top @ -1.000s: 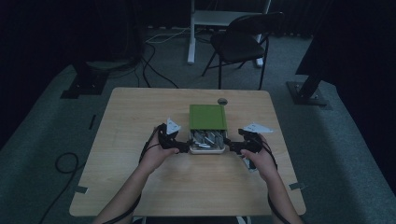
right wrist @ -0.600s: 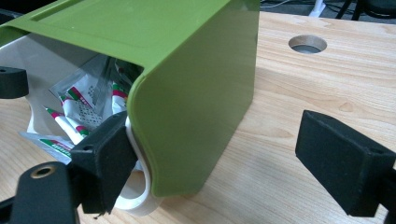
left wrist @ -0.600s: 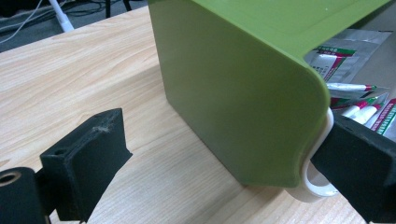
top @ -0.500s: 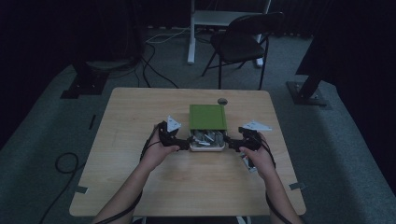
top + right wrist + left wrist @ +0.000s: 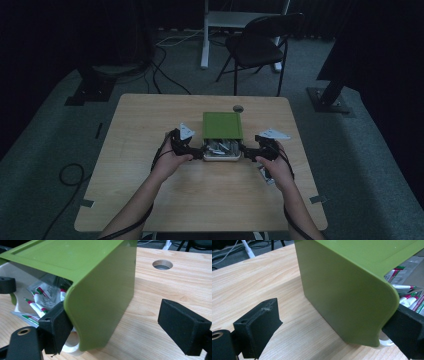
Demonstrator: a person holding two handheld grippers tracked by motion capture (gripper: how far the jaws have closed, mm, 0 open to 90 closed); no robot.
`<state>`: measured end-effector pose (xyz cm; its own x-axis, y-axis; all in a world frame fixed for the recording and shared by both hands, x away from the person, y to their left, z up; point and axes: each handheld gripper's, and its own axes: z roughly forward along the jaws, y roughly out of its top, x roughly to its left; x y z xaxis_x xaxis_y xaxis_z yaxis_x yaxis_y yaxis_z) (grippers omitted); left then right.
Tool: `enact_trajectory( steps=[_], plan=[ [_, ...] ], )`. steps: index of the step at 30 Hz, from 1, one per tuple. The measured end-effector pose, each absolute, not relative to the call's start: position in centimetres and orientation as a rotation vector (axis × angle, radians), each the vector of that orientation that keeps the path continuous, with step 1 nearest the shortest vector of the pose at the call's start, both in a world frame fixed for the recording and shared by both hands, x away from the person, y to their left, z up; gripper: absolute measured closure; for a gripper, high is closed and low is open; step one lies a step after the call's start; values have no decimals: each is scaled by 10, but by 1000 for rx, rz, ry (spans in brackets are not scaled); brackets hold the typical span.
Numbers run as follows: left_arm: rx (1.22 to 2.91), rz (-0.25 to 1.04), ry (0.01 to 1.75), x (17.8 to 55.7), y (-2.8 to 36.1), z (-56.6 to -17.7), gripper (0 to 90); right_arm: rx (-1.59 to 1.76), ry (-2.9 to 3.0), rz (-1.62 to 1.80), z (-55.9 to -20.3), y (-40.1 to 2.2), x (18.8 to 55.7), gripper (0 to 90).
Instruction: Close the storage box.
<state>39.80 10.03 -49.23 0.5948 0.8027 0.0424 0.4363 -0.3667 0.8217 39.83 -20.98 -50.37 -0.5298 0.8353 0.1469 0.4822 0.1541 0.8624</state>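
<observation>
Item: green plastic lid (image 5: 222, 125), rectangular with rounded corners, sitting partly slid back on a white plastic box (image 5: 220, 157). The box stands near the middle of the light wooden table (image 5: 150, 195), just in front of the round cable hole (image 5: 238, 108).

Contents of the box: red, green and white sachets (image 5: 220, 147), lying loose at its uncovered near end.

Left gripper (image 5: 332, 327): jaws spread apart, straddling the lid's left near corner; one black pad touches the corner, the other stands clear over the table.

Right gripper (image 5: 117, 322): jaws likewise spread, straddling the lid's right near corner; one pad against it, the other apart, toward the cable hole.
</observation>
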Motion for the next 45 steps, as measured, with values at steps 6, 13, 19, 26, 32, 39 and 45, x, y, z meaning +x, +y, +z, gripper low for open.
enact_trajectory(
  steps=[6,13,19,26,32,39,45],
  plan=[
    [2001,546,943,391,95,-488,54,1250,2055,1350,-500,-207,396,141],
    [1957,559,942,384,100,-478,54,1235,2032,1379,-498,-209,391,137],
    [1946,552,956,379,105,-479,54,1210,2042,1397,-499,-209,386,137],
    [1941,563,975,375,114,-482,54,1193,2038,1392,-495,-214,380,137],
    [1939,570,996,372,123,-484,54,1184,2042,1376,-495,-216,376,137],
    [1936,579,1019,368,134,-487,54,1198,2020,1374,-496,-226,369,137],
    [1932,583,1043,364,143,-491,54,1216,2003,1359,-496,-238,365,137]
  ],
)
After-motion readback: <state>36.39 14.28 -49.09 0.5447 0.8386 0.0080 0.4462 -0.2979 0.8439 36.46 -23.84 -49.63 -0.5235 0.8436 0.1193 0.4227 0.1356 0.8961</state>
